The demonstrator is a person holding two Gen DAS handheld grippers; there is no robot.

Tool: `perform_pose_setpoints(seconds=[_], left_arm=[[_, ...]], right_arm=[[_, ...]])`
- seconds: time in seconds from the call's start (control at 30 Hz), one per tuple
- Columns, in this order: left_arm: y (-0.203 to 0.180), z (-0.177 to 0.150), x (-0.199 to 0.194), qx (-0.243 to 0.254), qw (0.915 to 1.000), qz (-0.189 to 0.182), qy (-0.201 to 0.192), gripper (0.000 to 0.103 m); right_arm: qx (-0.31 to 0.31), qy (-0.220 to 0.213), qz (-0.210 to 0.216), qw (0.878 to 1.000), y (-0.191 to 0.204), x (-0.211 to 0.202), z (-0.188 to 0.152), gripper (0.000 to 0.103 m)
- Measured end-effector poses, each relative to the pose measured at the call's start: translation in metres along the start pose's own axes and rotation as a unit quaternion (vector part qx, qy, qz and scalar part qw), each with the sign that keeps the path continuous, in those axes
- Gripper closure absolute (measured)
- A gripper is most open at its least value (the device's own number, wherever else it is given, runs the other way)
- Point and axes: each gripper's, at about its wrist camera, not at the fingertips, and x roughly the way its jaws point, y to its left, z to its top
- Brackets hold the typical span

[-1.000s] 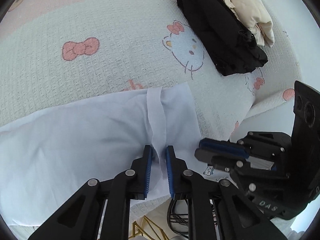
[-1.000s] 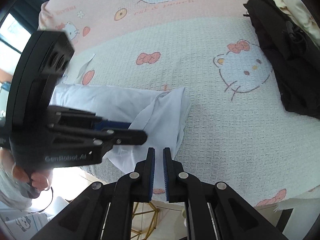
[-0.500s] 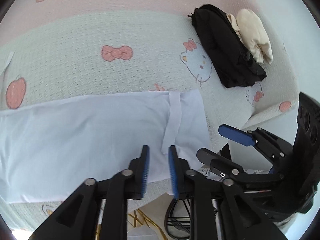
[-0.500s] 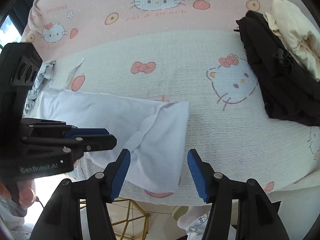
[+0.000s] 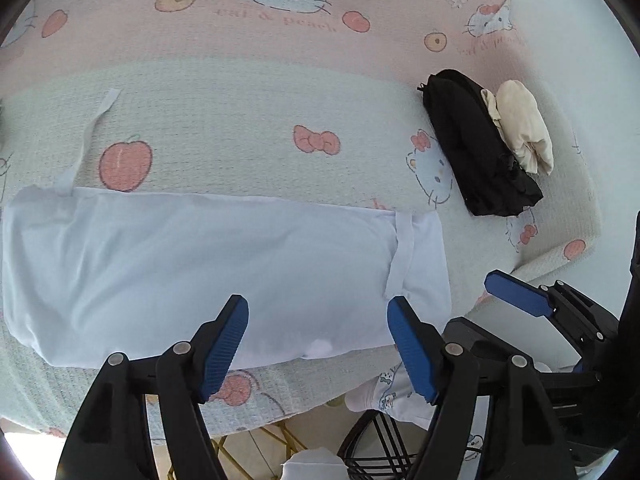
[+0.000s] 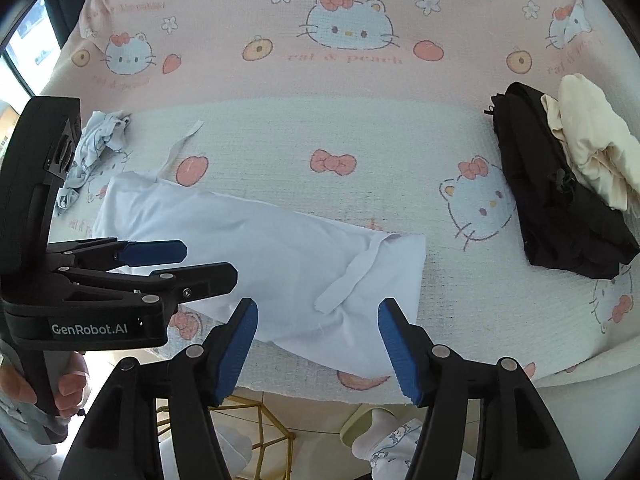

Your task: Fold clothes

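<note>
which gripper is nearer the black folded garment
Right. The right gripper hovers open over the white garment's strap end, the end facing the black folded garment. The left gripper, also open, sits farther along the white garment, away from it.

Left gripper (image 5: 318, 346) points steeply down, fingers (image 5: 224, 346) spread wide, nothing between the blue pads; its jaws have just been opening. Right gripper (image 6: 316, 346) also angled steeply down, fingers (image 6: 396, 348) wide apart, empty. The two sit side by side: in the left wrist view the right gripper's fingers are just right of the left's. A hand (image 6: 60, 390) wraps the left gripper's handle, below and left of the right fingers.
</note>
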Motion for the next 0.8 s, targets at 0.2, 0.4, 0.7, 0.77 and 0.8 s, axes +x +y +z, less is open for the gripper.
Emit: perform_pose_setpoints(seconds=[0.2, 0.4, 0.7, 0.77, 0.8], left_arm=[[0.026, 0.001, -0.012, -0.021, 0.9997, 0.009, -0.01, 0.033], [0.055, 0.01, -0.033, -0.022, 0.9977, 0.058, -0.029, 0.033], [0.126, 0.02, -0.052, -0.056, 0.9935, 0.094, -0.03, 0.033], [0.136, 0.024, -0.055, -0.06, 0.993, 0.097, -0.03, 0.033], [0.14, 0.026, -0.057, -0.059, 0.9927, 0.1, -0.031, 0.033]], right_arm=[[-0.021, 0.008, -0.01, 1.0, 0.02, 0.002, 0.007, 0.041], [-0.021, 0.023, -0.001, 1.0, 0.042, 0.014, 0.025, 0.041], [0.023, 0.063, 0.09, 0.994, 0.076, 0.054, 0.064, 0.041], [0.045, 0.073, 0.116, 0.99, 0.081, 0.066, 0.074, 0.041], [0.055, 0.078, 0.131, 0.987, 0.083, 0.071, 0.079, 0.041]])
